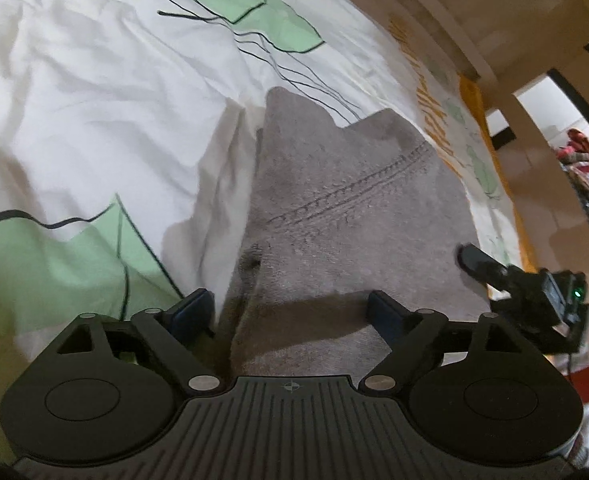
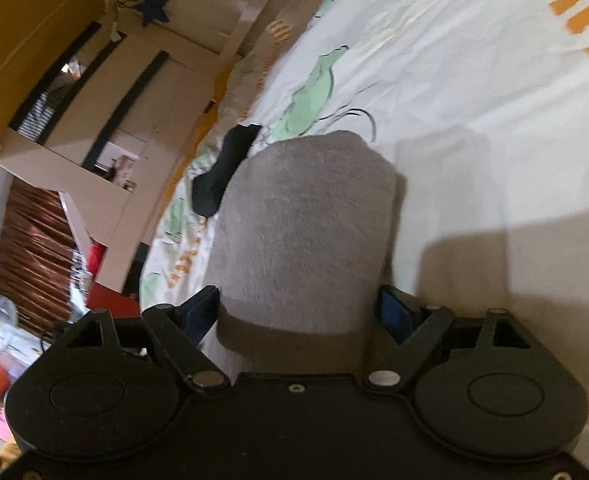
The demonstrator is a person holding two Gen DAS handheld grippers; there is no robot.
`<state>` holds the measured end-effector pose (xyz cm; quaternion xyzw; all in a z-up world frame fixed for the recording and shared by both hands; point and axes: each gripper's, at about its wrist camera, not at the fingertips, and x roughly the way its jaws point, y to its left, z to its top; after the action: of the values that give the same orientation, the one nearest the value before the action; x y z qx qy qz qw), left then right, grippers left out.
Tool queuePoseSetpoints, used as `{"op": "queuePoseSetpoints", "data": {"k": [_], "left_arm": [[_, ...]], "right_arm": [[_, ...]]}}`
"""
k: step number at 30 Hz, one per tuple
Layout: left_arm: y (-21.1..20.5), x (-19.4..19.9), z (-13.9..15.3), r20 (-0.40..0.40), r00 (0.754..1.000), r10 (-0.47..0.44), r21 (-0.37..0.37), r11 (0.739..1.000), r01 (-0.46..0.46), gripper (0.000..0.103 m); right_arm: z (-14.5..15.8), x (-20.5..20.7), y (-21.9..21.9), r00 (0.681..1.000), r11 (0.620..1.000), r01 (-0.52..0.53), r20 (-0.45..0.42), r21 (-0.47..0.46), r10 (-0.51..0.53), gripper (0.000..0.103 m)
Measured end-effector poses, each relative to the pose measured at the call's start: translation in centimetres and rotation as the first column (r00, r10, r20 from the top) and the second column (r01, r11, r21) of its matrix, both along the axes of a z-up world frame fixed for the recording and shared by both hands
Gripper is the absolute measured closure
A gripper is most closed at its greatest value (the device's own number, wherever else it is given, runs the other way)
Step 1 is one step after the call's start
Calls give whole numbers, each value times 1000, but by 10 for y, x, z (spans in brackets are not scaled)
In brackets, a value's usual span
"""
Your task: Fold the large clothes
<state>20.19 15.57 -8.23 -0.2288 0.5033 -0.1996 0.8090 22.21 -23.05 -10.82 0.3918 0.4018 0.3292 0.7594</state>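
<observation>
Rumpled white bedding (image 1: 94, 92) with green patches and thin dark lines covers the bed. On it lies the grey fleecy garment (image 1: 346, 208), stitched across, reaching between both sets of fingers. Left gripper (image 1: 292, 312) is spread wide, released; the right gripper (image 2: 298, 312) likewise, pads flanking the cloth. Only the right view shows a black cloth (image 2: 226, 172) at 10 o'clock and a blue star (image 2: 153, 5).

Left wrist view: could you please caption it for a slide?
Open left gripper over grey garment on patterned bedsheet.
</observation>
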Motion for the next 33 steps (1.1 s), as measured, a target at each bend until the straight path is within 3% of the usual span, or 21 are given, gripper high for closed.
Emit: {"op": "queuePoseSetpoints", "data": {"k": [4,11,15,22,26,28,30,33], "left_arm": [[-12,1,0,11,999,-49,-37,998,50,18],[-60,19,-1,48,996,-69,-65,995,72,14],[-108,50,-3,62,994,-95,-76,992,100,14],[-186,88,-6,168,974,-153,57,988,145,12],[-195,80,-8,218,961,-172,119,982,148,7],[-189,79,-7,213,963,-166,104,984,147,8],[-183,76,-3,204,967,-153,93,986,137,9],[-176,65,10,239,966,-95,110,991,71,9]], "right_arm": [[7,3,4,999,998,-22,30,-60,24,41],[59,0,4,977,960,-40,190,-276,95,46],[70,21,-26,974,932,7,212,-363,75,46],[70,60,-83,971,851,124,238,-510,2,45],[37,68,-95,979,845,159,195,-510,-66,37],[30,64,-99,973,852,193,206,-487,-102,25],[33,61,-103,971,858,207,206,-470,-122,24],[52,54,-97,960,820,236,258,-521,-113,20]]}}
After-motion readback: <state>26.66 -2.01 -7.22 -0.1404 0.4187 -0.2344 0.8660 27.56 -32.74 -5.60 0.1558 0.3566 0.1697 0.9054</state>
